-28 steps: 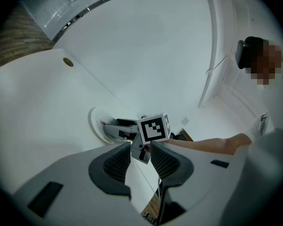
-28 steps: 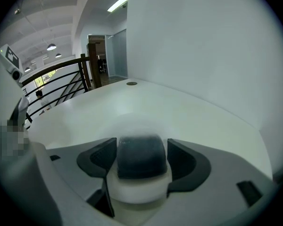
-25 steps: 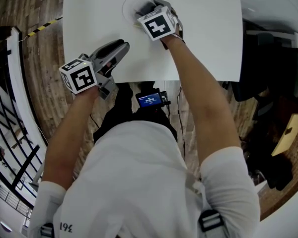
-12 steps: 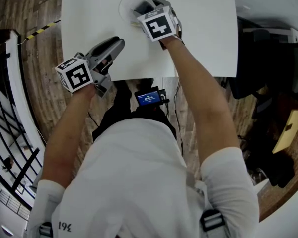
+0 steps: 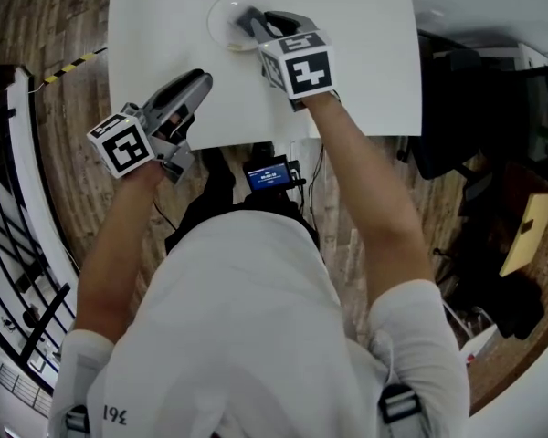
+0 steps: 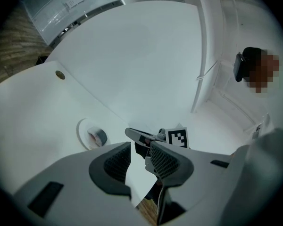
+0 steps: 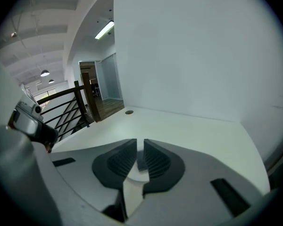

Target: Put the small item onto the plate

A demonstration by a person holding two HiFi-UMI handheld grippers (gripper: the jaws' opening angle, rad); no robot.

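Observation:
A small dark grey item (image 5: 246,19) lies on the white plate (image 5: 219,15) at the far side of the white table (image 5: 365,62). In the left gripper view the item (image 6: 98,137) rests inside the plate (image 6: 83,128). My right gripper (image 5: 267,18) sits just right of the plate, tips toward the item. Its jaws are closing to a narrow gap, and the pads press on nothing (image 7: 140,158). My left gripper (image 5: 199,82) hovers near the table's front edge, left of the plate. It stands slightly open and empty (image 6: 140,160).
A round cable hole (image 6: 60,75) sits in the table's far corner. Beyond the table's left edge are wooden floor and a black stair railing (image 5: 18,245). A small screen (image 5: 269,176) hangs at the person's chest, just past the near edge.
My right gripper has drawn back from over the plate, and the dark item now shows lying on it. The left gripper has hardly moved over the table.

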